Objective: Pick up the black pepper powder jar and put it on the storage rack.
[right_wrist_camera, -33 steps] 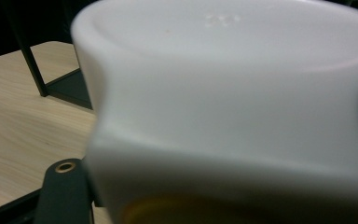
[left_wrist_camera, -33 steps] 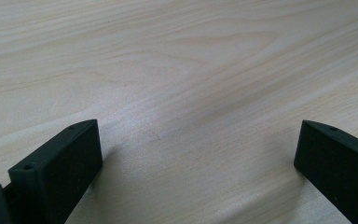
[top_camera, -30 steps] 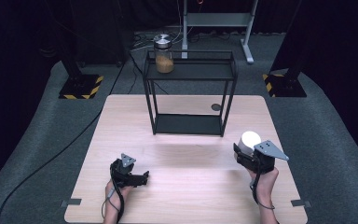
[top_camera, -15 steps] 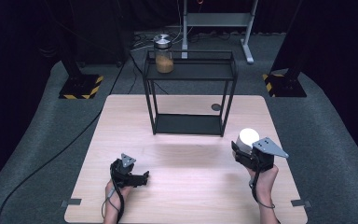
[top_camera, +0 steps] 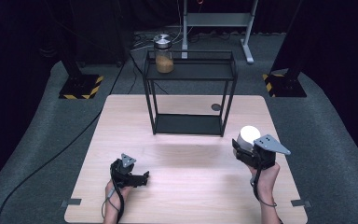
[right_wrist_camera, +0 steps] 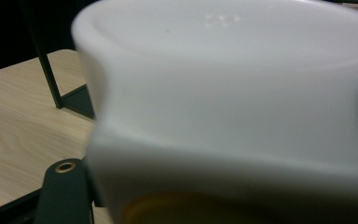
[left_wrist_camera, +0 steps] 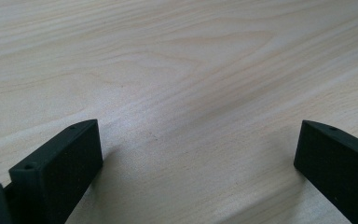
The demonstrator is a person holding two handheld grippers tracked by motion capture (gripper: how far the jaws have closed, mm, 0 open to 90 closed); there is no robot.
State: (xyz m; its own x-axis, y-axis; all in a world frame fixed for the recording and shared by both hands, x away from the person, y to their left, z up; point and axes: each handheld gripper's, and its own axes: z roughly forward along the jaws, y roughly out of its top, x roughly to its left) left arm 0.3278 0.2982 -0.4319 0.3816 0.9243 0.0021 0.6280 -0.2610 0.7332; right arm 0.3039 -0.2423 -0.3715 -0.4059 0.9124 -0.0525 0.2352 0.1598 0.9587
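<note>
White-lidded jar [right_wrist_camera: 233, 102], rigid and probably slippery: my right gripper [top_camera: 254, 154] is pinching it below the lid; my left gripper [top_camera: 133, 175] is resting, jaws spread.

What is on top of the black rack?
A glass jar with a metal lid, part-filled with something brownish, stands at the left end of the rack's top shelf. The shelf surface under the jar is hidden.

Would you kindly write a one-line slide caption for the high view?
Right gripper holds a white-lidded jar near the black shelf rack; left gripper rests open on the wooden table.
</note>
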